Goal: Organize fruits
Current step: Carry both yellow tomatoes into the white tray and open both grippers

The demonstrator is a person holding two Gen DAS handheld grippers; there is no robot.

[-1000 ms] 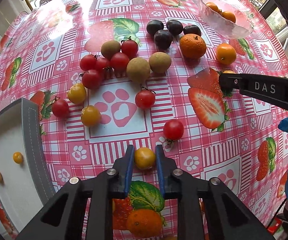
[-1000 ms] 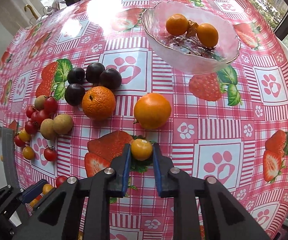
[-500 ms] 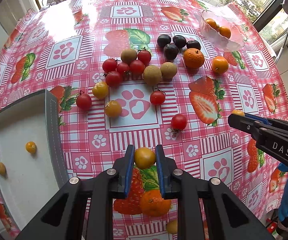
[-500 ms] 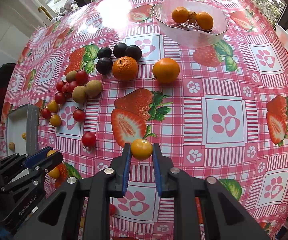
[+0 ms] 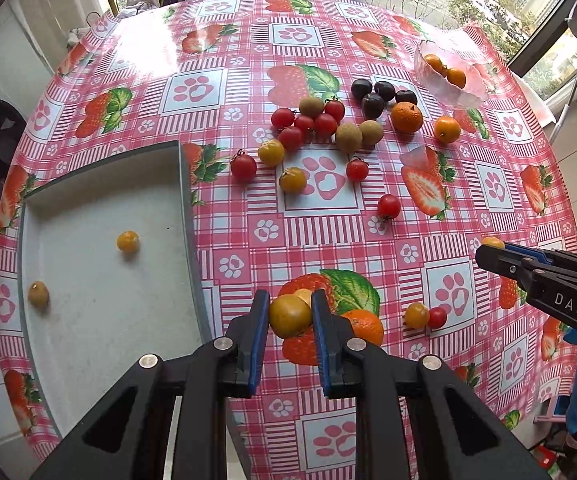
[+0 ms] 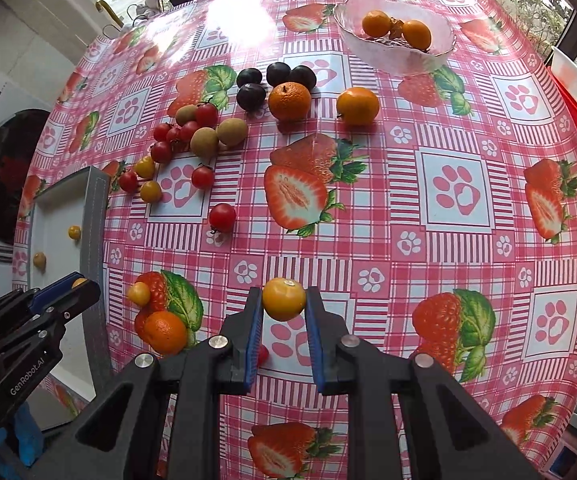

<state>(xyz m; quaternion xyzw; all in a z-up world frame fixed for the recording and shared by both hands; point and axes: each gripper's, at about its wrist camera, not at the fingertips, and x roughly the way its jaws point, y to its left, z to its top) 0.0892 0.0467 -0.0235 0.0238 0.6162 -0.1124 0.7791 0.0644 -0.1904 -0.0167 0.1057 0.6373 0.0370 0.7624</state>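
My left gripper [image 5: 289,316] is shut on a yellow cherry tomato [image 5: 289,317] and holds it above the table, just right of the grey tray [image 5: 104,280]. The tray holds two yellow tomatoes [image 5: 128,241]. My right gripper [image 6: 284,300] is shut on another yellow cherry tomato [image 6: 284,298], raised over the table's near side. Red tomatoes [image 5: 303,124], yellow tomatoes [image 5: 292,180], brown longans [image 5: 348,137], dark plums [image 5: 373,104] and oranges [image 5: 407,117] lie mid-table. A glass bowl [image 6: 440,54] at the far right holds two oranges.
A loose yellow tomato [image 5: 416,315] and red tomato [image 5: 436,317] lie near the front right. A red tomato [image 5: 388,206] lies alone mid-table. The right gripper shows at the right edge of the left wrist view [image 5: 488,250]. Windows lie beyond the far edge.
Both grippers have risen and drawn back from the table, each still holding its yellow tomato. The left gripper has shifted left, nearer the tray.
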